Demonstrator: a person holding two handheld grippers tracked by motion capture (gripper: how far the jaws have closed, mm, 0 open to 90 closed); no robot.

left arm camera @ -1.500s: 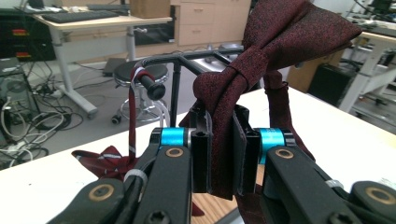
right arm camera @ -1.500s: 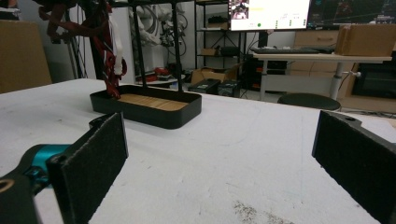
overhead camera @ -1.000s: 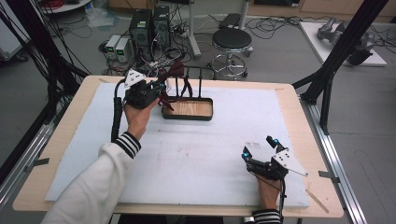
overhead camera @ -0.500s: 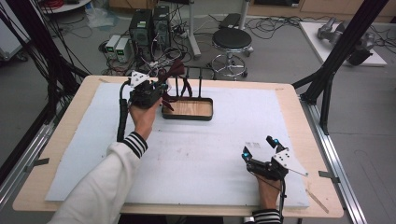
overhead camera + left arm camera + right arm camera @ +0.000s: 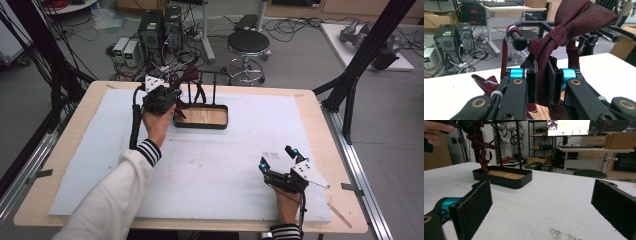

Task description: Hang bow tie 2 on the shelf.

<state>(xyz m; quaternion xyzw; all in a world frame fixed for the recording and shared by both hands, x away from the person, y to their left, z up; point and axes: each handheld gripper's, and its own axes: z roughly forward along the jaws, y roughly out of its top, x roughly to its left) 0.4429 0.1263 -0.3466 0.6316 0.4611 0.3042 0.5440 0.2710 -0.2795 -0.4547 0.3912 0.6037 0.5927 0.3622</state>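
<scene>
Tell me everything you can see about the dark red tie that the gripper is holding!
The tie is dark red cloth with a fine speckled weave. It is knotted, and a wide flap spreads above the knot toward the upper right. The left gripper is shut on it just below the knot, both pads pressing the cloth. It is held up beside the black rack, whose round-ended bar sits next to the knot. More fabric hangs down behind the jaws toward the tray.
</scene>
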